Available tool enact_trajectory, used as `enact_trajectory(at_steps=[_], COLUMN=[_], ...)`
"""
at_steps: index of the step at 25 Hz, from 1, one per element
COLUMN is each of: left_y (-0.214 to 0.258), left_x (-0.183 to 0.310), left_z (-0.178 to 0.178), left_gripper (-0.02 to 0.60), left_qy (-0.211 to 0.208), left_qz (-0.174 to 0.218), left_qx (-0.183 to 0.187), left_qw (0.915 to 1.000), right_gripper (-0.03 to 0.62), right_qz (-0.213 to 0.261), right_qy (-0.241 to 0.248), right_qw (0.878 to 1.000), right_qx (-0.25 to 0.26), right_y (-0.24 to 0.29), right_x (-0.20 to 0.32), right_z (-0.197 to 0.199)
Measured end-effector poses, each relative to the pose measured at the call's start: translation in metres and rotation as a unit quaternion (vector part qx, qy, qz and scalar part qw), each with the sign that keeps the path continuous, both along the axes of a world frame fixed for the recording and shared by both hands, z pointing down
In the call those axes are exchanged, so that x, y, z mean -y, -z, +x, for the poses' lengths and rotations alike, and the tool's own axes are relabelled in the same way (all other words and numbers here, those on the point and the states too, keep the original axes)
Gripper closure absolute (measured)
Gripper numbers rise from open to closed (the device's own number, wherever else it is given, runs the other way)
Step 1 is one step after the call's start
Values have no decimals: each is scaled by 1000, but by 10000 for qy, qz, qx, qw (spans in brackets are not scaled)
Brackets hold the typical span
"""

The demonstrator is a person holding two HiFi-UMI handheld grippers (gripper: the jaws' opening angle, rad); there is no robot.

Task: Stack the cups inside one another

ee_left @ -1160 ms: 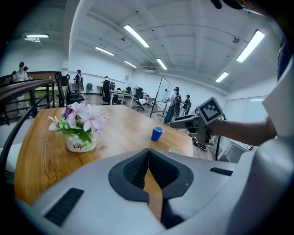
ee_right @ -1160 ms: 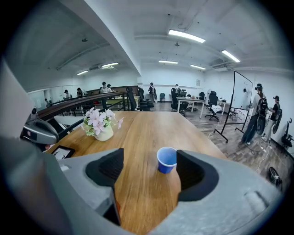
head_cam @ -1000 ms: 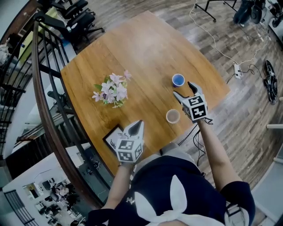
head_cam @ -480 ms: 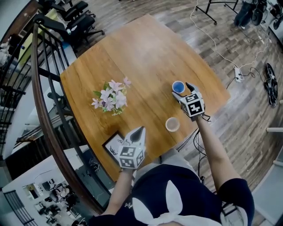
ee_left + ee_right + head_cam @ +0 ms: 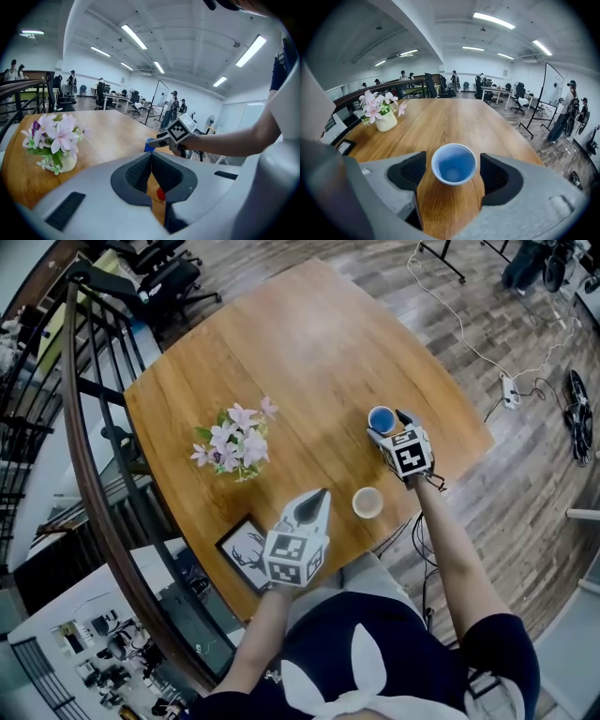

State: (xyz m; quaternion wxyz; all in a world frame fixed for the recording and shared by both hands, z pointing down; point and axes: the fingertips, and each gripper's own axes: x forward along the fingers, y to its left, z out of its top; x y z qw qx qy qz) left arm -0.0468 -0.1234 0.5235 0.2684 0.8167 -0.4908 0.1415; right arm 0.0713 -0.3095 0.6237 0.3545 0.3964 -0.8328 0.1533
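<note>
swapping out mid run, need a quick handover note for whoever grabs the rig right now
Right gripper: jaws open, one on each side of the blue cup, with a gap showing on both sides. Not gripped yet.
Left gripper: jaws shut, empty, held over the near edge of the table.
Things: the blue cup stands upright near the table's right side. The pale cup stands upright, closer to the person and apart from the blue one.
Done: nothing stacked.
Left: probably close on the blue cup, lift it and lower it into the pale cup.
</note>
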Motion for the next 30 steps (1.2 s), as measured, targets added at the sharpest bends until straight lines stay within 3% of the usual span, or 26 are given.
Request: enact_trajectory(at_steps=[6,18,30], left_y=[4,-9,-13], left_x=[9,-2,-10], left_z=[14,5,0], left_gripper=[565,565,565], left_qy=[-144,-89,-125], left_qz=[6,-187,-169], left_qx=[32,164,224], left_qw=[9999,9996,9995], right_gripper=[226,246,247], right_qz=[-154,-217,156], right_qy=[-83,-18,122], right_qw=[9998,9996,9998], right_qx=[-99,-189,53], right_y=[-18,-22,24], right_x=[8,7,0], right_z=[2,1,-10])
